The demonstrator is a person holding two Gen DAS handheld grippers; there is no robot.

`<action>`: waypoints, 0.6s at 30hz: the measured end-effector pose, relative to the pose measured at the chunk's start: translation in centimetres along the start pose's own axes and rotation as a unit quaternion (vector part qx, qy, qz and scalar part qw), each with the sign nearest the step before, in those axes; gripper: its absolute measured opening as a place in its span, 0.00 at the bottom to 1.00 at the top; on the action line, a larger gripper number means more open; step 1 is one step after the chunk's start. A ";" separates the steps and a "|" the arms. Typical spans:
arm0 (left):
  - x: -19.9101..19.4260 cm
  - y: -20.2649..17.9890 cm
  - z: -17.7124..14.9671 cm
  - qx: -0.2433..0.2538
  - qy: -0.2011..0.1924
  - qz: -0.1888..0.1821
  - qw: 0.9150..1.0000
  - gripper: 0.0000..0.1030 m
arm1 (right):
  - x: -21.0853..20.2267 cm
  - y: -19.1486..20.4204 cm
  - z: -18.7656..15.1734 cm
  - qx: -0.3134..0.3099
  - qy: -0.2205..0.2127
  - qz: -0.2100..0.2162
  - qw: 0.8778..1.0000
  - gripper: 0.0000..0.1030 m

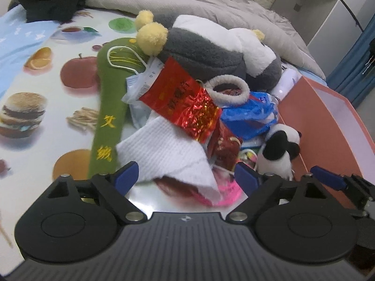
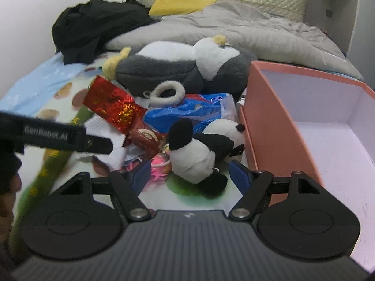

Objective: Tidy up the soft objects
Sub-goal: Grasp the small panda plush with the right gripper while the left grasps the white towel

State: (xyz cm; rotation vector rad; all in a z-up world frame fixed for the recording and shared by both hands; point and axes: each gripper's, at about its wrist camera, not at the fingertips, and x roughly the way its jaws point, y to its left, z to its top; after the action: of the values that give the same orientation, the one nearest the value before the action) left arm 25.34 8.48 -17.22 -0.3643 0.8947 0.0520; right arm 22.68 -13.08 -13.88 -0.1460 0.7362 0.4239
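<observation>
My left gripper [image 1: 187, 175] is open low over a pile on the bed, with a white ribbed sock [image 1: 168, 154] lying between its blue pads; no pad visibly presses it. My right gripper [image 2: 191, 175] is open around a small panda plush [image 2: 199, 157], with a gap showing on the left side. This panda [image 1: 279, 149] lies beside the pink box [image 2: 281, 117]. A long green plush stick [image 1: 110, 107] and a big grey-and-white plush [image 1: 211, 46] lie in the same pile.
A red foil packet [image 1: 185, 100], a blue plastic bag [image 1: 248, 117], a face mask [image 1: 138, 82] and a pink trinket [image 2: 159, 161] are mixed into the pile. Black clothes [image 2: 93, 23] and a grey duvet [image 2: 257, 30] lie behind. The pink box holds nothing visible.
</observation>
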 end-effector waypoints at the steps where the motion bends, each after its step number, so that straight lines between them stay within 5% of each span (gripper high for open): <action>1: 0.5 0.0 0.2 0.001 0.001 0.002 1.000 0.86 | 0.7 -0.1 0.1 -0.002 0.006 0.001 1.000 0.74; 11: 4.2 -0.8 0.5 0.049 0.015 0.021 0.998 0.69 | 4.1 0.5 0.3 -0.034 0.017 -0.012 0.999 0.74; 15: 4.3 -1.0 0.5 0.066 0.010 0.029 0.997 0.51 | 4.6 0.5 0.1 -0.030 0.019 -0.010 0.999 0.73; 18: 4.1 -1.1 0.5 0.066 0.008 0.030 0.997 0.35 | 4.7 0.7 0.2 -0.038 0.017 -0.019 0.999 0.59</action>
State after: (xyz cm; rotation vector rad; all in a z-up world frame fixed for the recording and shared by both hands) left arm 28.53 7.22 -19.81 -0.2149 0.9204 0.0457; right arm 25.56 -10.89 -16.89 -0.2380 0.7504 0.4147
